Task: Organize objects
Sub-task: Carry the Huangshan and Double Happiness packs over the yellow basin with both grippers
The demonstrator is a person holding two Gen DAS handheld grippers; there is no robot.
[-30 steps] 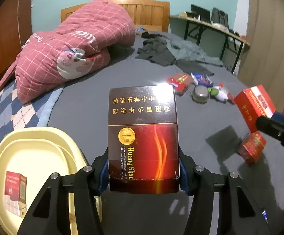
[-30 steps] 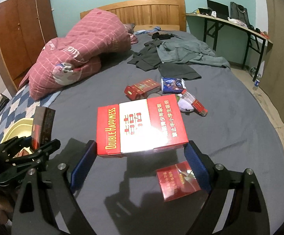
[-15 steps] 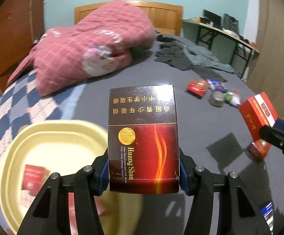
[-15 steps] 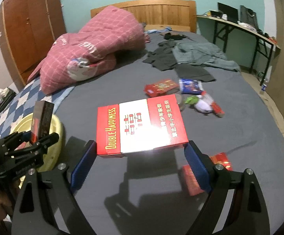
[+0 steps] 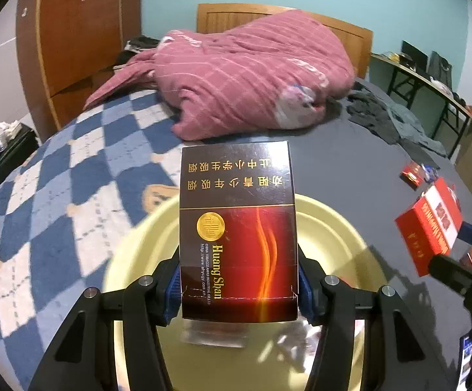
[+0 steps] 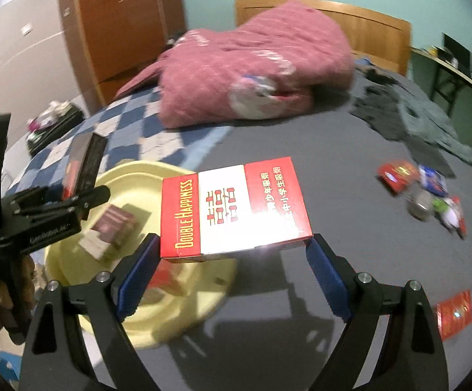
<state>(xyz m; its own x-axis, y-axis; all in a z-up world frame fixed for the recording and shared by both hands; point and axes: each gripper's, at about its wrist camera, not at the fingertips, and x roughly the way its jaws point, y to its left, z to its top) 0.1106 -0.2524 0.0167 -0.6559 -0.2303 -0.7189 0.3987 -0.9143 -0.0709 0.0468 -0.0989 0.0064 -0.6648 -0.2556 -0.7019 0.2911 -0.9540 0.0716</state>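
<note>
My left gripper [image 5: 239,280] is shut on a dark brown and red Huang Shan carton [image 5: 237,228], held upright over a pale yellow basin [image 5: 330,238] on the bed. The right gripper [image 6: 232,257] is shut on a red and white Double Happiness carton [image 6: 232,211], held flat above the basin's near right rim [image 6: 177,312]. Small packs [image 6: 112,228] lie inside the basin. In the right wrist view the left gripper [image 6: 73,195] and its dark carton [image 6: 86,159] show at the left. The red carton [image 5: 431,224] also shows at the right of the left wrist view.
A pink quilt [image 5: 252,75] is heaped at the head of the bed. Dark clothes [image 6: 398,110] and several small items [image 6: 431,192] lie on the grey sheet to the right. A red pack [image 6: 455,312] lies near the right edge. A wooden wardrobe [image 5: 73,32] stands left.
Both grippers have swung left with their cartons. The basin has come from the lower left to directly under the left carton, and into the right wrist view.
</note>
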